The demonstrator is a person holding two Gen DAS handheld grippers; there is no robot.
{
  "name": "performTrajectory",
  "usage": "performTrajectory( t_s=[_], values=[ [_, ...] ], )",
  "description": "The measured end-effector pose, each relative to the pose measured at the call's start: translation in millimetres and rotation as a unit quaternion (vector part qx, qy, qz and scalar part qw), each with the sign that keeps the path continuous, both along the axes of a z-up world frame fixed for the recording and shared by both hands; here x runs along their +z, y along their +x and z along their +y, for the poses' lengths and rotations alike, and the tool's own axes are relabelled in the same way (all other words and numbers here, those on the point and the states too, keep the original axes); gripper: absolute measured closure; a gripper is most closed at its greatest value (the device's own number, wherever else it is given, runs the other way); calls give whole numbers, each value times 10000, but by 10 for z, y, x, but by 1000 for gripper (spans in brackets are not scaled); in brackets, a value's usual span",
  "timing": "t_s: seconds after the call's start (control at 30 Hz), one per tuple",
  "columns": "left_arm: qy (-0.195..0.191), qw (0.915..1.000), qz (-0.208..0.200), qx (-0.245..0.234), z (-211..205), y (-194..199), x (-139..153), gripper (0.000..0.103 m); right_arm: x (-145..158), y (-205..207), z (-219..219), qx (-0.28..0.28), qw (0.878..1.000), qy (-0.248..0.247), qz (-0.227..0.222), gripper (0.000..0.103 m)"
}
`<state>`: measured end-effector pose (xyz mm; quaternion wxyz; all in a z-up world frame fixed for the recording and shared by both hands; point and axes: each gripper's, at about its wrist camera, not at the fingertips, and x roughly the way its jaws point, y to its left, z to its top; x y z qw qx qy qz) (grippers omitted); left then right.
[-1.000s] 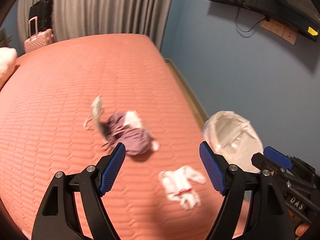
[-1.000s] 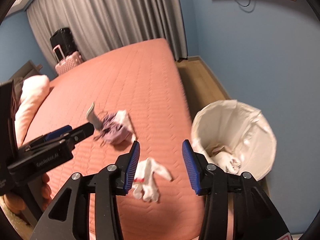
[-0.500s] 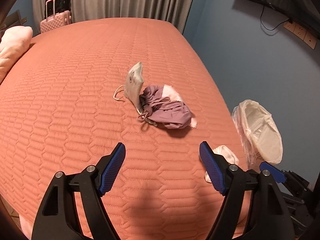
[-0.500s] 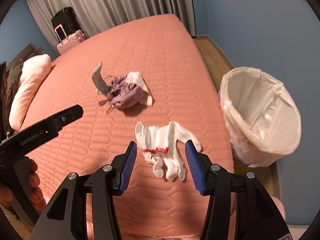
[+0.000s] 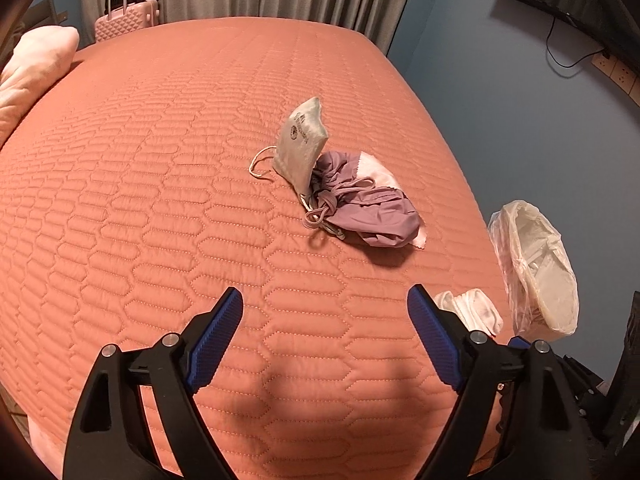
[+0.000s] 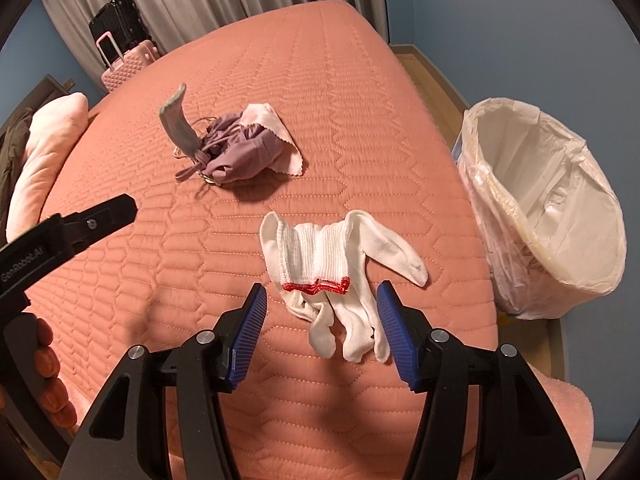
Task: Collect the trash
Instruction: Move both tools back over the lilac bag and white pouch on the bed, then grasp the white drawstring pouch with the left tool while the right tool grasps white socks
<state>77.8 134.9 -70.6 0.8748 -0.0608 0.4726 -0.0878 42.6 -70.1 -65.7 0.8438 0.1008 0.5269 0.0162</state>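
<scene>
A white glove with a red cuff trim [image 6: 336, 268] lies on the salmon quilted bed [image 6: 304, 92], near its right edge. My right gripper [image 6: 322, 320] is open and hovers just in front of it, the jaws either side of its fingers. A grey pouch [image 5: 301, 145] leans on a bundle of mauve cloth with cords [image 5: 370, 210], further back. My left gripper [image 5: 325, 330] is open and empty, well short of that bundle. The glove's edge [image 5: 470, 310] shows beside its right jaw. A bin lined with a white bag [image 6: 548, 236] stands beside the bed.
A pink pillow [image 5: 28, 76] lies at the bed's left. A pink suitcase [image 5: 126, 20] and a black one [image 6: 118, 24] stand by grey curtains. A blue wall with a cable and sockets [image 5: 616, 70] runs along the right. My left gripper's body [image 6: 64, 236] shows left in the right wrist view.
Both grippers have dropped closer to the bed. The right one has closed in on the white glove. The left one has swung left, so the mauve bundle sits further ahead.
</scene>
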Motion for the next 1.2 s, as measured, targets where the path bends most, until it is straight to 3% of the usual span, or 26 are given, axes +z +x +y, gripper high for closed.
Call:
performTrajectory(
  t_s=[0.37, 0.43, 0.47, 0.5, 0.6, 0.8, 0.97, 1.07, 1.13, 1.2],
  values=[
    [-21, 9999, 86, 93, 70, 148, -86, 21, -286, 263, 85, -89, 9997, 13, 235, 43],
    [-34, 9999, 39, 117, 86, 224, -64, 20, -333, 310, 96, -88, 9995, -11, 293, 51],
    [-37, 9999, 17, 127, 98, 264, -49, 20, -366, 342, 100, -82, 9993, -9, 353, 70],
    [-53, 9999, -22, 135, 105, 320, -28, 20, -388, 369, 107, -81, 9991, -15, 417, 81],
    [-95, 9997, -156, 152, 106, 495, 43, 20, -342, 436, 114, -108, 9992, 17, 380, 88],
    [-108, 9995, -250, 139, 3, 906, 60, 21, -20, 610, 145, -68, 9998, 181, -29, 88],
    [-162, 9998, -136, 52, -55, 1133, -47, 39, 193, 781, 157, -23, 9993, 284, -230, 88],
    [-256, 9996, -46, 84, -21, 1209, -103, 59, 270, 827, 153, -5, 9990, 311, -307, 88],
    [-329, 9994, 26, 62, 13, 1238, -118, 85, 318, 811, 150, -2, 9989, 331, -339, 88],
    [-343, 9994, 2, 63, 51, 1230, -88, 95, 382, 782, 154, 15, 9986, 359, -397, 88]
  ],
)
